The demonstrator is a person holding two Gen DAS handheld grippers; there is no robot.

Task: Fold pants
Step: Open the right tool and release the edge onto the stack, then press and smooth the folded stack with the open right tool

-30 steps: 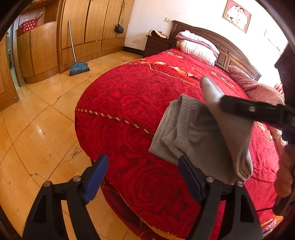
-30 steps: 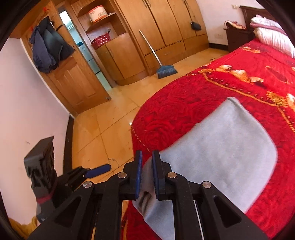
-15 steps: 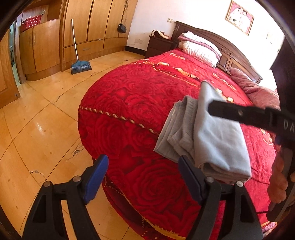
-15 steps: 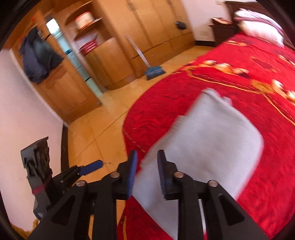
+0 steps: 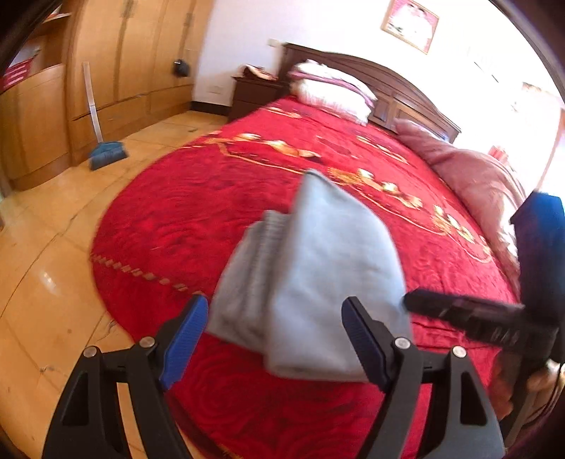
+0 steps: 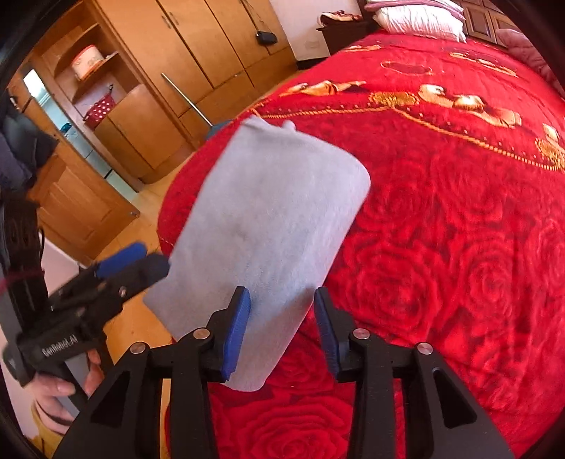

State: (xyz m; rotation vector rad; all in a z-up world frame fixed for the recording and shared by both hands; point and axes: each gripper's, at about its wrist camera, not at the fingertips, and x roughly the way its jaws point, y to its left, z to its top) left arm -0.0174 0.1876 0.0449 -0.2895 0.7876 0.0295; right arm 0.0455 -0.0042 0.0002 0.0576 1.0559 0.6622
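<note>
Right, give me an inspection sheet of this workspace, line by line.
Surface: red rose-patterned bedspread with gold embroidery, covering the bed.
Job's things: grey pants, folded into a compact stack, lying near the bed's foot corner.
Clutter: white pillows and a pink quilt at the head end.
Grippers: left gripper open, holding nothing; right gripper jaws opening, pants edge between them, pads not pressing.
Cables: nothing seen.
Surroundings: tiled floor, wooden wardrobes, blue broom leaning there, dark nightstand, wooden headboard, framed picture on the wall, black handbag hanging on a wardrobe door.
</note>
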